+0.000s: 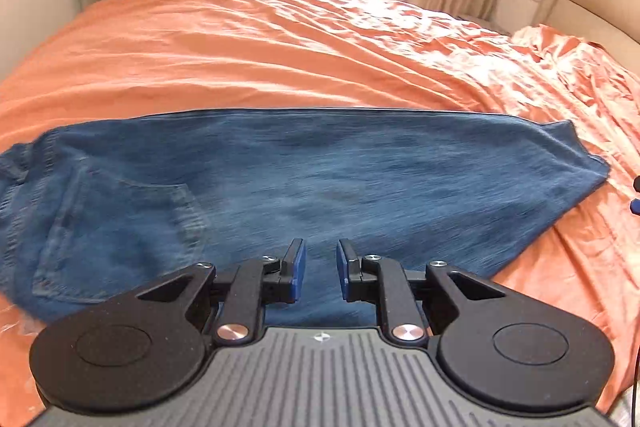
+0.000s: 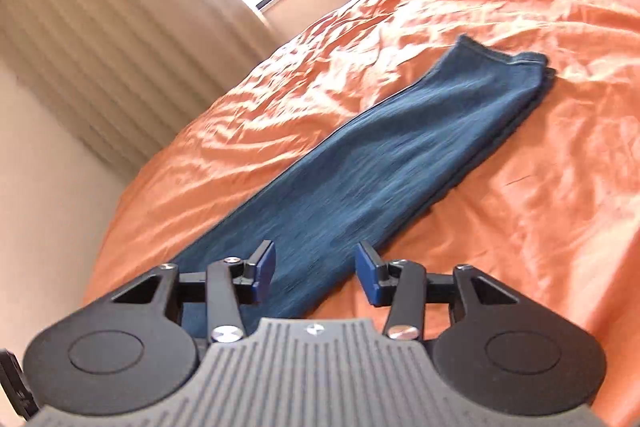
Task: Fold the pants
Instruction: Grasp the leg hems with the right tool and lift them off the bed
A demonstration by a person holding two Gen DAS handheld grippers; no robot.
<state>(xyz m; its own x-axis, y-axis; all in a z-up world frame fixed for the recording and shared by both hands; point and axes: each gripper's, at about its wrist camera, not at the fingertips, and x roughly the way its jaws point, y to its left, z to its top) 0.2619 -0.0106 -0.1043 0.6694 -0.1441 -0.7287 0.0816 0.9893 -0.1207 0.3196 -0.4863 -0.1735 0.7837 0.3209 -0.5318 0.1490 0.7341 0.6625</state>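
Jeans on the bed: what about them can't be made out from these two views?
- Waistband end of the jeans: left wrist view, cut off by the left edge, so its front is unseen.
- Near edge: left wrist view, hidden behind the left tool.
- Layers at the hem: right wrist view, too blurred to count.
- Waist end: right wrist view, hidden behind the right tool.

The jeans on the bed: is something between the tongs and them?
Nothing visible. The jeans lie bare on the orange sheet, directly below the open left tongs and right tongs.
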